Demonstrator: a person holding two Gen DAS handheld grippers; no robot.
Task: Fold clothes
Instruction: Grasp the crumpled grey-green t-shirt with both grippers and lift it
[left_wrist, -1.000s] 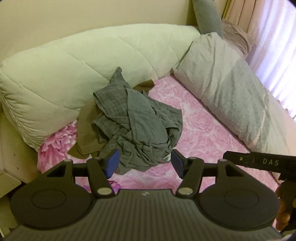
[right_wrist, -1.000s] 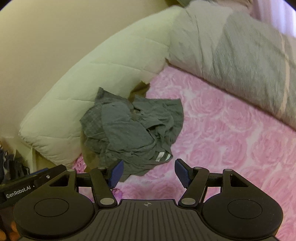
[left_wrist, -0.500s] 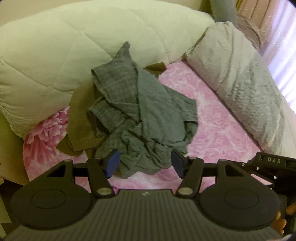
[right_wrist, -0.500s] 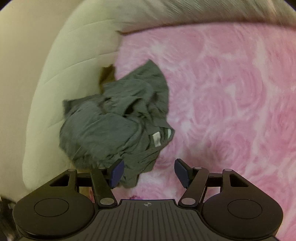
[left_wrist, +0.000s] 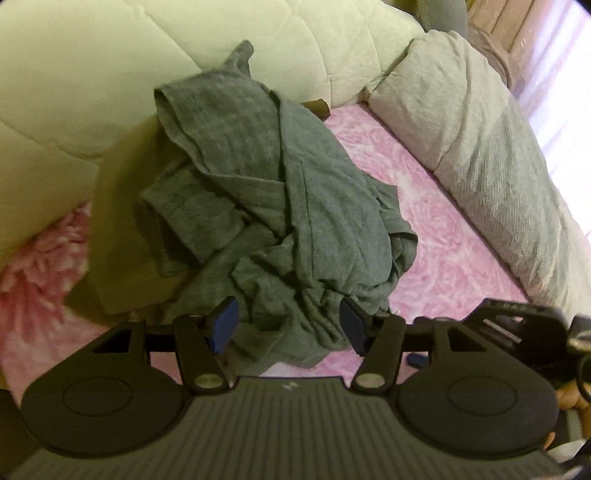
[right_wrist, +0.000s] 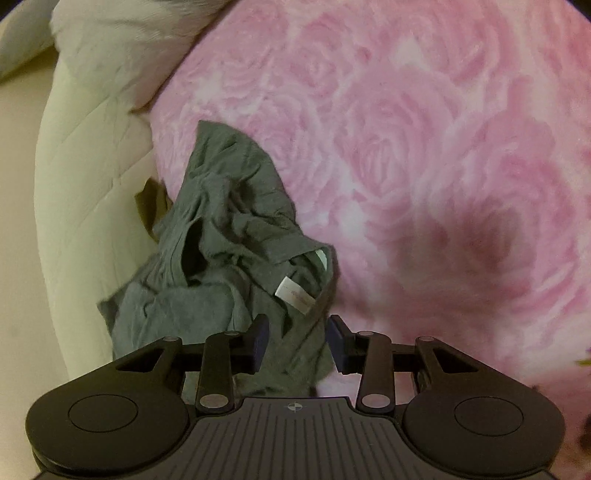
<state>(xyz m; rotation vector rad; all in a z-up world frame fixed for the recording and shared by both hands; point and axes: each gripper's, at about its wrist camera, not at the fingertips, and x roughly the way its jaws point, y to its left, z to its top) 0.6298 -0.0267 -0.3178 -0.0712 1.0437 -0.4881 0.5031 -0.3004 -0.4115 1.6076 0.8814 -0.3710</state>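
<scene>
Right wrist: gripper (right_wrist: 295, 341) nearer shirt (right_wrist: 236, 266)

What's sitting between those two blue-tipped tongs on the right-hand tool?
In the right wrist view, the crumpled grey garment fills the gap in the right tongs; its white label lies just beyond.

Left gripper (left_wrist: 289, 325): matte black body with a ribbed grey-black top plate bearing a small pale logo at its front edge; two round black discs flank the plate, each with a shallow circular recess. Two black linkage arms pivot on silver screw heads and end in dark blue rectangular finger pads (left_wrist: 223, 325). Right gripper (right_wrist: 295, 343): same construction, with a round crosshair emblem on the ribbed plate, silver pivot screws and navy pads (right_wrist: 260, 338). Bare skin of the person's hand (left_wrist: 570, 400) shows at the left view's right edge
</scene>
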